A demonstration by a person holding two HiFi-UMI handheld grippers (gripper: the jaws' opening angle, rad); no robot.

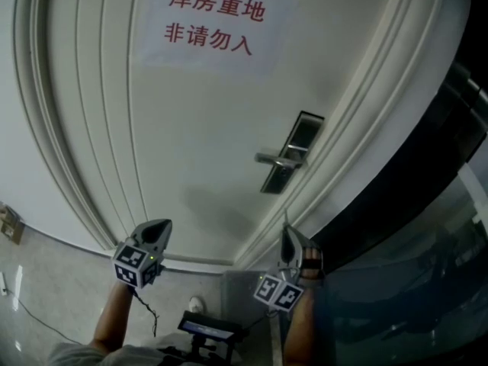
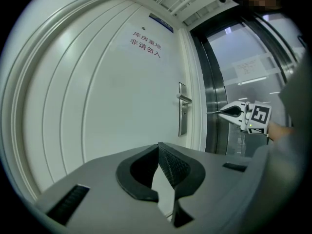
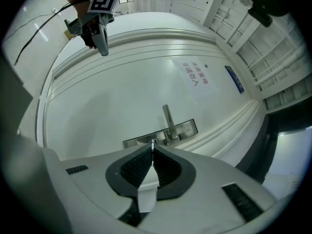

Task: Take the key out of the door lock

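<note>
Facing a white panelled door [image 1: 191, 128] with a paper sign [image 1: 216, 23] in red characters high on it. Metal lock plate [image 1: 305, 132] sits at the door's right edge, beside the ribbed frame moulding, with its lever handle [image 1: 274, 158] sticking out sideways.

Right gripper [image 1: 287, 235]: held level and aimed at the lock plate from below in the head view, well apart from the door. Its own view shows the jaws nearly together, pinching a small silver piece at their very tips, which reads as the key [image 3: 153, 141]. In the left gripper view the same piece shows as a thin sliver [image 2: 220, 112] poking out of the right gripper's tips toward the door, in front of the steel door frame [image 2: 212, 106] and clear of the lock plate. Key is out of the lock and in the right jaws.

Left gripper [image 1: 162, 227]: to the left, level, pointing at the plain door panel, far from the lock. Jaws closed tip to tip, nothing between them.

Dark glass panel [image 1: 427, 227] runs to the right of the door. Pale tiled floor [image 1: 46, 280] lies below, and a thin cable [image 1: 145, 303] hangs under the left gripper's marker cube.
</note>
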